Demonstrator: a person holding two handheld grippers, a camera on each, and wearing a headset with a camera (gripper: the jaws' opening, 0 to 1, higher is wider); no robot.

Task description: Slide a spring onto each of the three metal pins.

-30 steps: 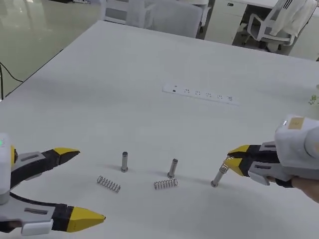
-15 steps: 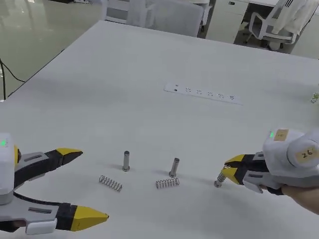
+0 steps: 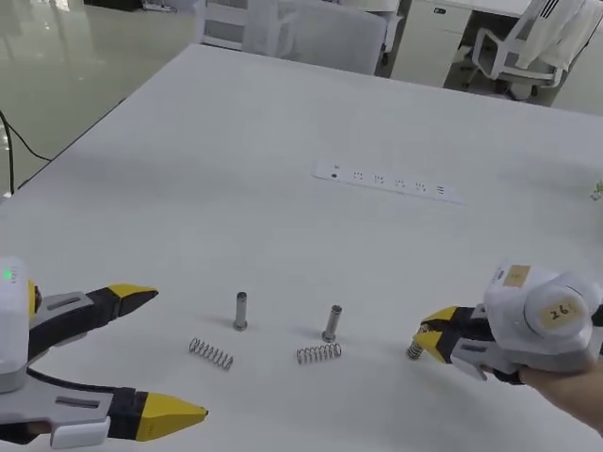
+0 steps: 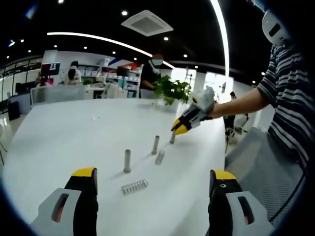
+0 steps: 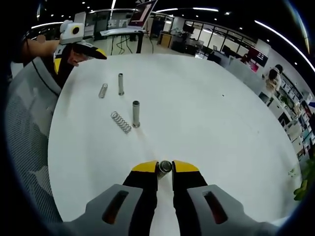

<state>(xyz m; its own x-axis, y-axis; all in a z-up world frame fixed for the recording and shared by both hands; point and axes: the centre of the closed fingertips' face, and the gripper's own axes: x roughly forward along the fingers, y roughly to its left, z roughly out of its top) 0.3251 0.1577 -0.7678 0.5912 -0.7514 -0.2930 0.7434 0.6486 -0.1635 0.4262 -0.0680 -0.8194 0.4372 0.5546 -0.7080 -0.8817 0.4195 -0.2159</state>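
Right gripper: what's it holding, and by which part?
Right gripper pinches a spring by its upper end, tips shut on it. Left gripper is open, holding nothing.

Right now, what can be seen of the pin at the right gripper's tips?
The rightmost pin is a small grey metal cylinder standing on the white table, seen end-on from the right gripper view. A spring rings it. The right gripper has its yellow tips closed on the spring, hiding most of the pin.

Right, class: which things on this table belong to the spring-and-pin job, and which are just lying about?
Job: left pin, middle pin, right pin, third spring in the right gripper, left spring, middle spring, left gripper.
Lying about: power strip, office chair.
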